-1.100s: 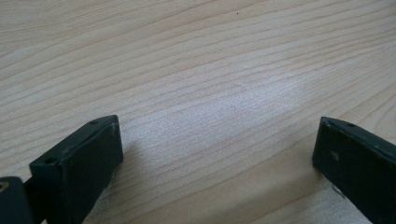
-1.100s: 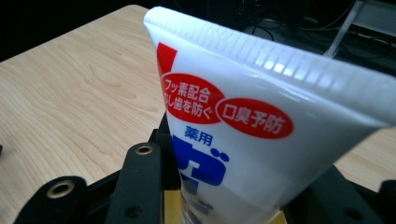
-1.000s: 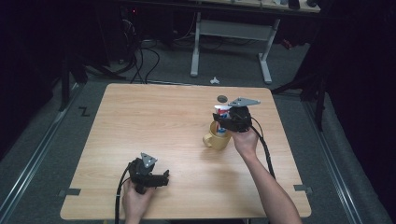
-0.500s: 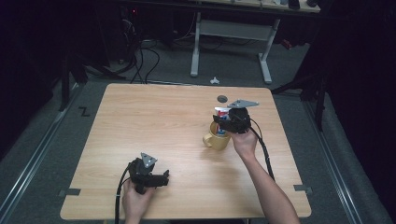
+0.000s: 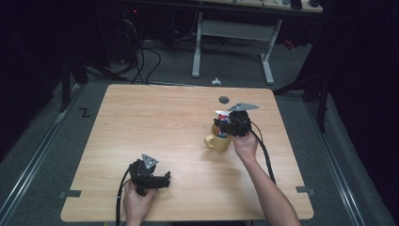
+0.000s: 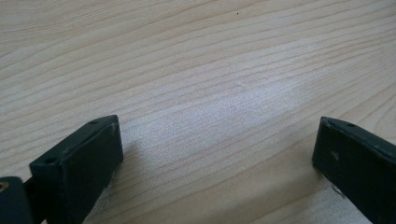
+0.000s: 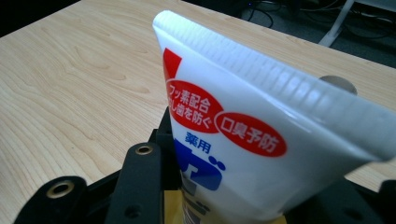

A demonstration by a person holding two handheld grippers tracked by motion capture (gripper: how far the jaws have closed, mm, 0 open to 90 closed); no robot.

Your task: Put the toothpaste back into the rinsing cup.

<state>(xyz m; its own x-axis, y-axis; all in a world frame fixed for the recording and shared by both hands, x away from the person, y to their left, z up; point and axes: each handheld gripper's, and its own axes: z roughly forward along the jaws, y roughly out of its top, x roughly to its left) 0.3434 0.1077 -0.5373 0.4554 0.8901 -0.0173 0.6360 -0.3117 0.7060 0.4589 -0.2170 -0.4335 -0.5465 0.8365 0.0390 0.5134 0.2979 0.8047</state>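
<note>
A white toothpaste tube (image 7: 243,135) with red and blue print stands crimped end up between the jaws of my right gripper (image 7: 243,196), which is shut on it. In the high view the tube (image 5: 220,114) stands in a yellow mug (image 5: 216,141) at the table's right middle, with the right gripper (image 5: 230,126) directly over the mug. A strip of the mug's yellow (image 7: 172,206) shows under the tube. My left gripper (image 5: 162,181) rests low near the front left edge. Its jaws stand wide apart over bare wood (image 6: 215,93), so the left gripper (image 6: 215,149) is open.
A small grey disc (image 5: 224,99) lies on the wooden table (image 5: 141,122) behind the mug. Beyond the far edge are a white desk frame (image 5: 235,33), cables and a small white object (image 5: 216,81) on the floor.
</note>
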